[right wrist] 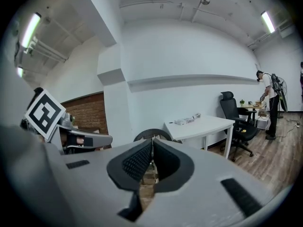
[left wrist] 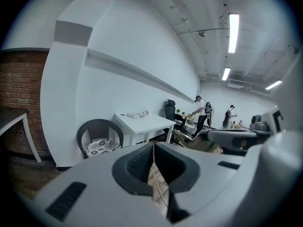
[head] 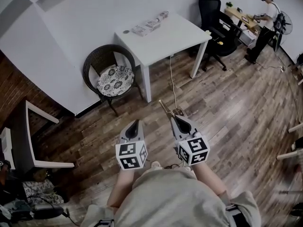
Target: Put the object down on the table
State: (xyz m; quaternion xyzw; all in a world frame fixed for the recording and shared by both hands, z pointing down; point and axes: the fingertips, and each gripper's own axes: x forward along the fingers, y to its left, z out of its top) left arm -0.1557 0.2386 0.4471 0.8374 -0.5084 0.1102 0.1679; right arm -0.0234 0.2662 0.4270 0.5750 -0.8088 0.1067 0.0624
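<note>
Two grippers held low over the floor, left gripper closed and empty, right gripper clamped on a thin stick jutting forward, table well ahead, chair beside it.

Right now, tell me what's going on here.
A person stands on the wood floor with a gripper in each hand, some way short of the white table. The right gripper has its jaws shut on what looks like a thin tan stick, not yet put down. The left gripper has its jaws shut on nothing.
</note>
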